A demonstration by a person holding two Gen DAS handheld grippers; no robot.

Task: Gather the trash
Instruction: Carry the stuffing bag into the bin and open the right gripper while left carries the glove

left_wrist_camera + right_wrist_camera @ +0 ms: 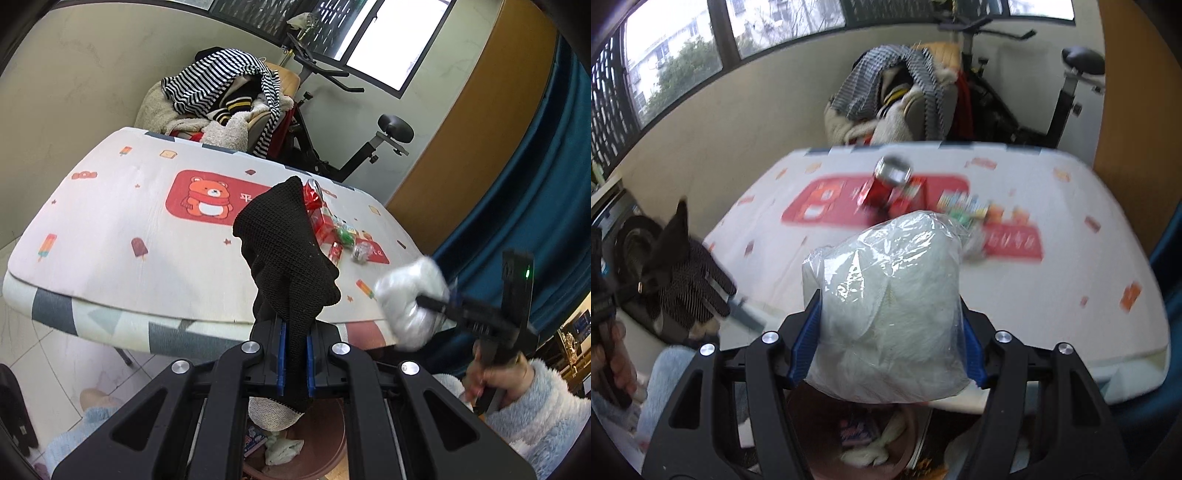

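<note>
My left gripper [295,363] is shut on a black knit glove [286,251] and holds it upright near the table's front edge, above a brown bin [325,435]. It also shows in the right wrist view [690,288]. My right gripper [890,332] is shut on a clear plastic bag of white stuff [886,306], held over the same bin [897,439]; the bag also shows in the left wrist view [410,299]. A red can [886,181], red cartons [323,225] and small wrappers [360,253] lie on the table.
The table [110,221] has a white cloth with bear prints. Behind it stand a chair piled with clothes [221,99] and an exercise bike [354,147]. A blue curtain [535,184] hangs at the right. The bin holds paper and a packet.
</note>
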